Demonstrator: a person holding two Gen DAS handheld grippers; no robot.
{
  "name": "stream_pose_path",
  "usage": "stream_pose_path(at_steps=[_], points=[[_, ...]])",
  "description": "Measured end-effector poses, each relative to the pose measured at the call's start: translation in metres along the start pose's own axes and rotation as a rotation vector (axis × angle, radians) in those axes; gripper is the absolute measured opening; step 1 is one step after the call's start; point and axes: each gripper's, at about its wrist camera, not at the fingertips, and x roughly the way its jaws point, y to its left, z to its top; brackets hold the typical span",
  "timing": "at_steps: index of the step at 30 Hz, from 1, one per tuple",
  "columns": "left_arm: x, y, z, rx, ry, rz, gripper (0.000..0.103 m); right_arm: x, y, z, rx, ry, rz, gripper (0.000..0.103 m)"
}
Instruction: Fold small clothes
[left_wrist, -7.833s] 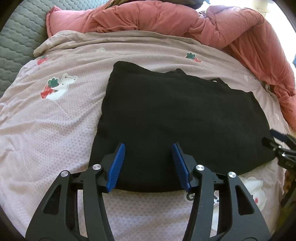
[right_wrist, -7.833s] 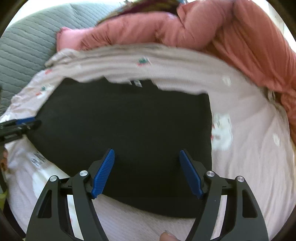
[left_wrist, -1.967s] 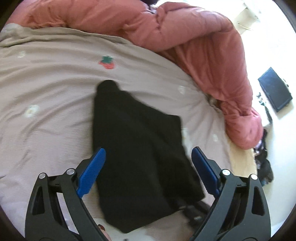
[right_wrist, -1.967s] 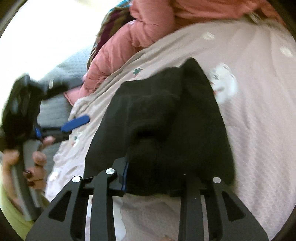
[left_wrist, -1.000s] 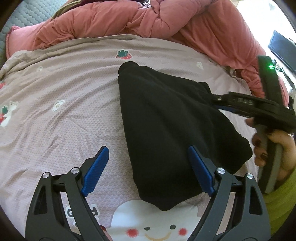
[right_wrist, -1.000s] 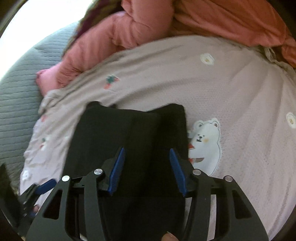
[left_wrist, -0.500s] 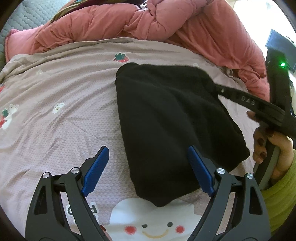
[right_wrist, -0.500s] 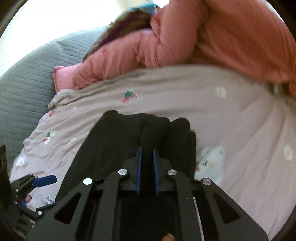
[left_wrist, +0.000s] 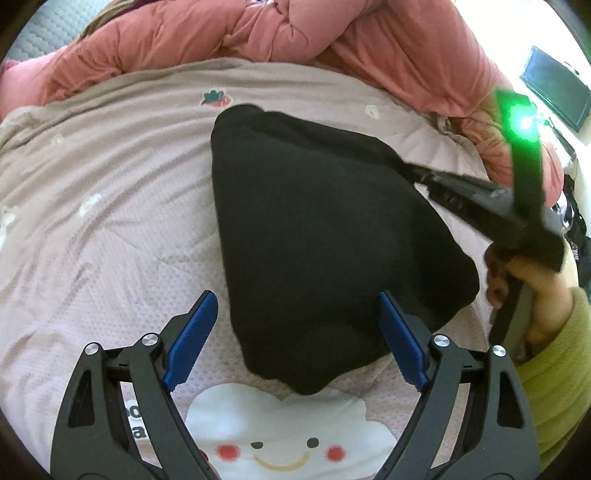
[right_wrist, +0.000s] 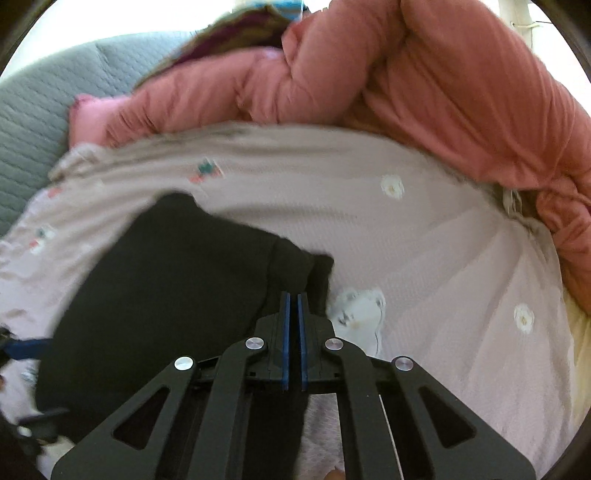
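Note:
A black folded garment (left_wrist: 325, 236) lies on the pink patterned bedsheet (left_wrist: 110, 206). My left gripper (left_wrist: 295, 328) is open and empty, its blue pads on either side of the garment's near end, just above it. My right gripper (right_wrist: 291, 299) is shut on the garment's far right corner (right_wrist: 295, 262) and lifts that edge off the sheet. The right gripper also shows in the left wrist view (left_wrist: 406, 168), with a hand in a green sleeve (left_wrist: 554, 369) holding it. The garment fills the left half of the right wrist view (right_wrist: 166, 288).
A bunched salmon-pink duvet (left_wrist: 295, 33) lies along the far side and right of the bed. A grey quilted headboard (right_wrist: 33, 118) stands at the far left. A dark flat device (left_wrist: 557, 88) lies off the bed at the right.
The right gripper went from open over the garment to shut on its right corner and has raised that edge. The left gripper stays open and has barely moved.

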Motion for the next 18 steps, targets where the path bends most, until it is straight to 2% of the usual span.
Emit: stream_pose_path(at_steps=[4, 5, 6, 7, 13, 18], points=[[0.003, 0.003, 0.0, -0.014, 0.012, -0.007, 0.08, 0.015, 0.002, -0.012, -0.018, 0.026, -0.019, 0.003], [0.004, 0.003, 0.0, -0.014, 0.014, -0.005, 0.08, 0.011, 0.002, -0.01, -0.014, 0.017, -0.013, 0.007], [0.004, 0.003, 0.0, -0.015, 0.015, -0.005, 0.08, 0.007, 0.0, -0.009, 0.003, 0.007, -0.008, 0.018], [0.004, 0.004, 0.0, -0.018, 0.016, -0.005, 0.08, 0.001, -0.004, -0.007, 0.031, -0.002, 0.001, 0.022], [0.007, 0.005, -0.001, -0.024, 0.017, -0.014, 0.08, -0.042, -0.021, -0.014, 0.172, -0.05, 0.15, 0.023], [0.006, 0.004, -0.006, -0.017, 0.021, -0.013, 0.08, -0.054, -0.014, -0.033, 0.215, -0.002, 0.268, 0.039]])
